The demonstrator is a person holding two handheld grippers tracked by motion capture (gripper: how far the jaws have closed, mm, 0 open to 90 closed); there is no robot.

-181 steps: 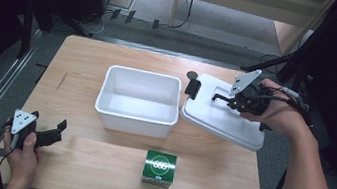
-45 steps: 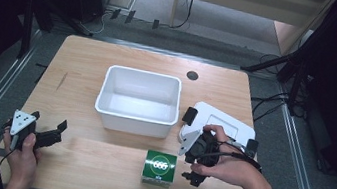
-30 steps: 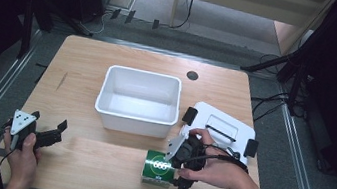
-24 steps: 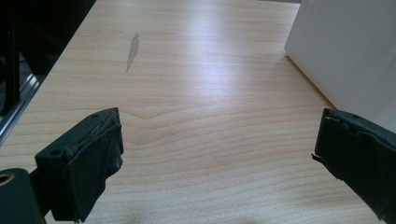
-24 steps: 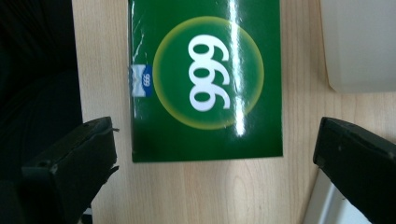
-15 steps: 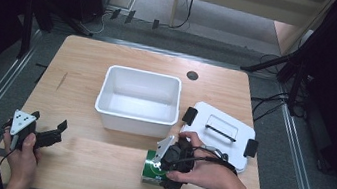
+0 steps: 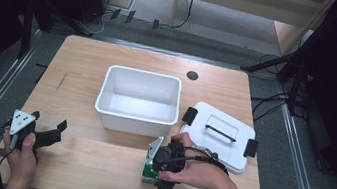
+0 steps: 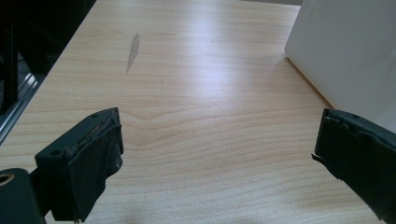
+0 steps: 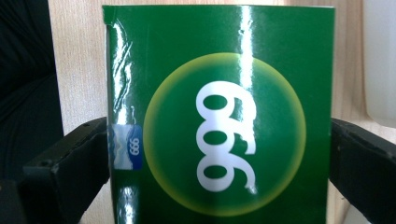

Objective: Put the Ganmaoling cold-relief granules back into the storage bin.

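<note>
A green box with a white "999" logo lies on the wooden table near the front edge. My right gripper comes down over the green box and hides most of it from above. In the right gripper view my right gripper has its two black jaws pressed against the box's left and right sides. My left gripper rests on the table at the front left, open. In its own view the left gripper has bare wood between its jaws.
An empty white tub stands mid-table; its wall shows as the tub at the upper right of the left gripper view and as the tub beside the box. A white lid with black clips and a handle lies to the tub's right.
My right gripper came from the lid at the back right down to the green box and its jaws now sit against the box's sides. The left gripper has stayed still.
</note>
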